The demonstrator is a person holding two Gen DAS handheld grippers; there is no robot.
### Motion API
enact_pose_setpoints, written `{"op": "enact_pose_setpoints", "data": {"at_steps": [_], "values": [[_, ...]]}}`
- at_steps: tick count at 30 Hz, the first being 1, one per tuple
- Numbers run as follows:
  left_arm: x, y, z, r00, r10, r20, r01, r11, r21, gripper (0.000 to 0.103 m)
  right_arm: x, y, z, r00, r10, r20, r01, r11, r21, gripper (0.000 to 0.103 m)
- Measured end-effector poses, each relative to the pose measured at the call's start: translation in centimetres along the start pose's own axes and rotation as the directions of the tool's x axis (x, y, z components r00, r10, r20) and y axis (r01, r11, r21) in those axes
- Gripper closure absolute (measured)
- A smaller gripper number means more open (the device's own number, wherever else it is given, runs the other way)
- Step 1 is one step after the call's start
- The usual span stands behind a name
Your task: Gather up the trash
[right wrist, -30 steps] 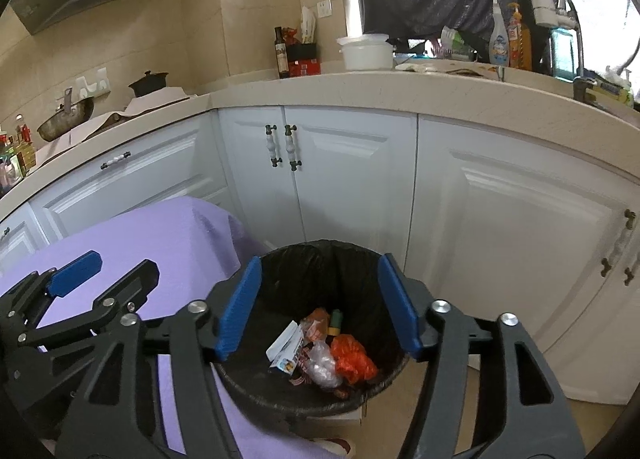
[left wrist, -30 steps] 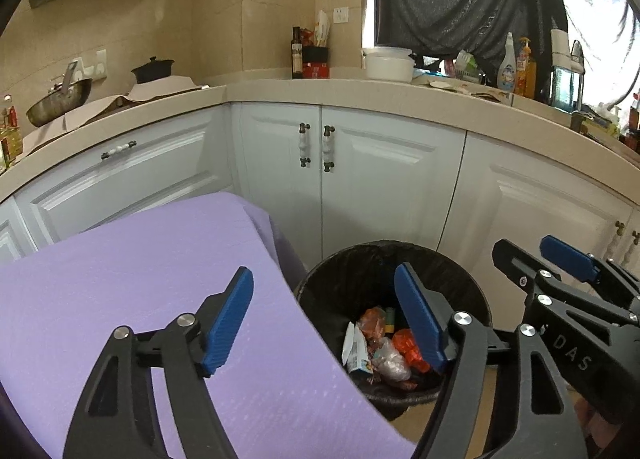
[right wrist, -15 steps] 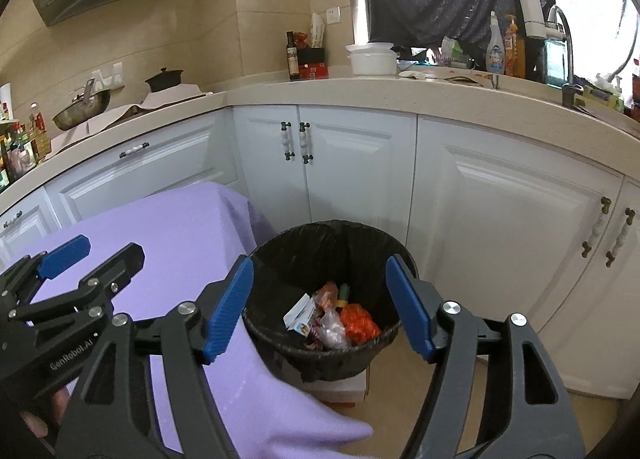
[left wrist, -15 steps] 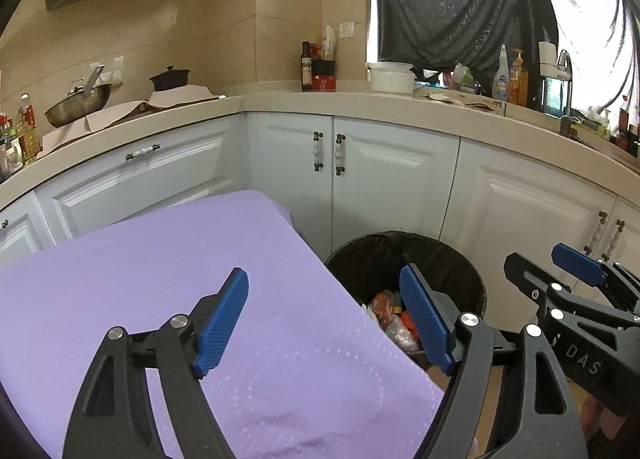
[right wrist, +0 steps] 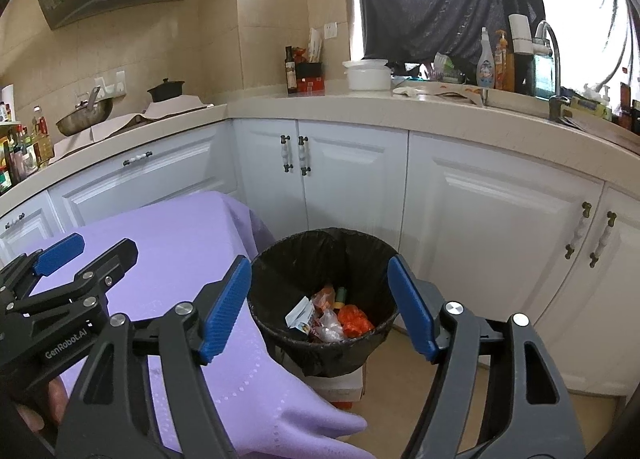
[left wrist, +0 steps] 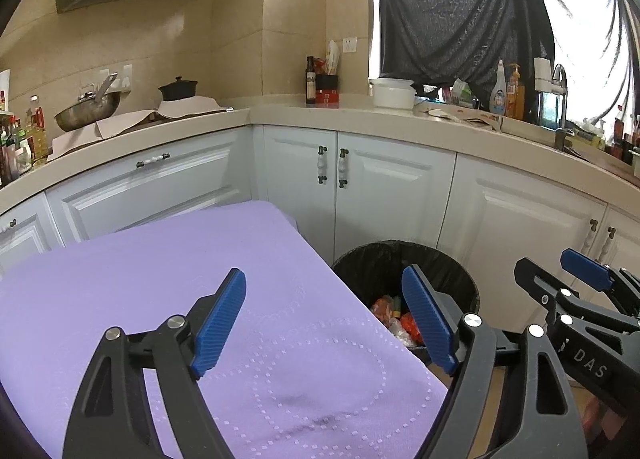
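Black bin (right wrist: 324, 299) beside the purple tablecloth (left wrist: 168, 299) holds the wrappers (right wrist: 328, 315) — right gripper (right wrist: 320, 307) is opening with nothing between, left gripper (left wrist: 324, 319) wide and empty; lift both clear of its rim

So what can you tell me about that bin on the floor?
The bin is round, lined with a black plastic bag folded over its rim. It stands upright and open, with no lid in view, in front of white cabinets, close beside a table under a purple cloth. It seems to rest on a low box. Inside lie crumpled wrappers, orange, white and clear. Neither gripper touches it.
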State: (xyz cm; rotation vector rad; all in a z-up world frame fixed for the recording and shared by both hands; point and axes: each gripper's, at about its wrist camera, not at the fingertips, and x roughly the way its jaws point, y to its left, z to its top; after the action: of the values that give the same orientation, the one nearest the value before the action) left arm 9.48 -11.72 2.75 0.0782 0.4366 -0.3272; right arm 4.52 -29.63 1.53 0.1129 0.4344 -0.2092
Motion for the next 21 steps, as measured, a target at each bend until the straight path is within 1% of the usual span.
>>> {"op": "enact_pose_setpoints", "data": {"at_steps": [10, 21], "values": [[0.08, -0.19, 0.07, 1.0, -0.009, 0.002, 0.009, 1.0, 0.001, 0.024, 0.02, -0.5, 0.2, 1.0, -0.017, -0.001, 0.017, 1.0, 0.004, 0.033], [0.22, -0.38, 0.17, 1.0, -0.011, -0.001, 0.011, 1.0, 0.002, 0.023, 0.27, -0.73, 0.28, 1.0, -0.019, -0.003, 0.019, 1.0, 0.006, 0.033]]}}
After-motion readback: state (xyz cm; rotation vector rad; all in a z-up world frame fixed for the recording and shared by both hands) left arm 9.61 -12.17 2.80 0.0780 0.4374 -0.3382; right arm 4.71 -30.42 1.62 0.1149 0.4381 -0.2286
